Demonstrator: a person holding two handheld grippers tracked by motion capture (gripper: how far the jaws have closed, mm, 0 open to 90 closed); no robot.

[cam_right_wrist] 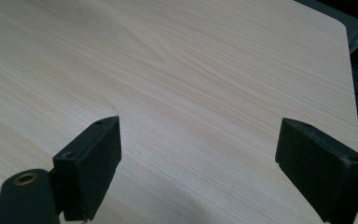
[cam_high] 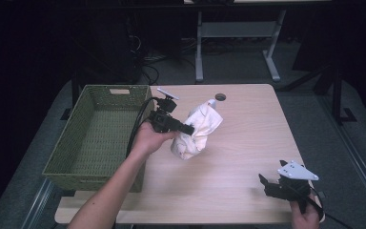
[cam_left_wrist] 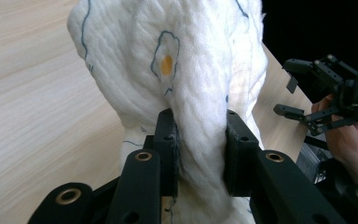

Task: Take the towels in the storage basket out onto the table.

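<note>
The left tool (cam_left_wrist: pixel 199 140) pinches a bunched fold of the white cloth (cam_high: pixel 198 130), lifted just right of the green basket (cam_high: pixel 95 133); that loose fold could slip free, while the right tool (cam_right_wrist: pixel 198 163) gapes wide.

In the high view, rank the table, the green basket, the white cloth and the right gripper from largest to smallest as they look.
1. table
2. green basket
3. white cloth, bunched and clamped in the left gripper
4. right gripper, jaws apart; it looks only slightly smaller than the cloth and sits nearer the camera, so this last ranking is unsure.
</note>
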